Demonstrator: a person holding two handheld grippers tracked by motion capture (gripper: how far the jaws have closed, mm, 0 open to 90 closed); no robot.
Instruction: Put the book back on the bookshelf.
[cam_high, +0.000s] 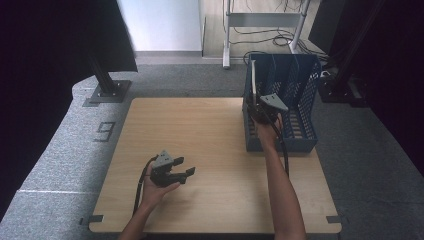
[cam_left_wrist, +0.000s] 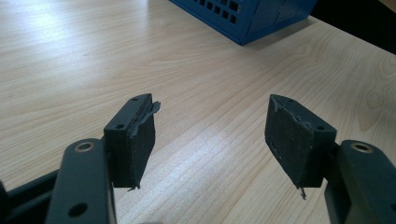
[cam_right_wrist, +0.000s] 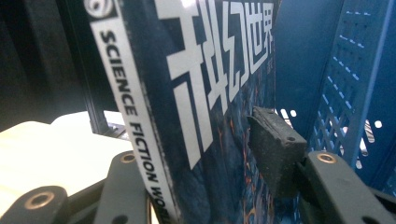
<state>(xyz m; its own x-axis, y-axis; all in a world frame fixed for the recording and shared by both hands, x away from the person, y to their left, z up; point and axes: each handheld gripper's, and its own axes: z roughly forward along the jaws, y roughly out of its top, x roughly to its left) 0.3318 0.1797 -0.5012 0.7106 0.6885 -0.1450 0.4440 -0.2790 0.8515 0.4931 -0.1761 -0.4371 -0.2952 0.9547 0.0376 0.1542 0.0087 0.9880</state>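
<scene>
Right now your right claw (cam_high: 261, 111), at the upper right, clamps the upright magazine (cam_right_wrist: 196, 93) inside the blue rack (cam_high: 300, 100), while your left claw (cam_high: 184, 172) idles wide and empty over the surface (cam_high: 200, 130) at lower left.

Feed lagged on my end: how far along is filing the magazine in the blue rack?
Nearly filed: the magazine stands upright inside the blue rack. In hand: the right gripper straddles it, jaws either side. Left: letting go and withdrawing. The left gripper hangs open over the table.
</scene>
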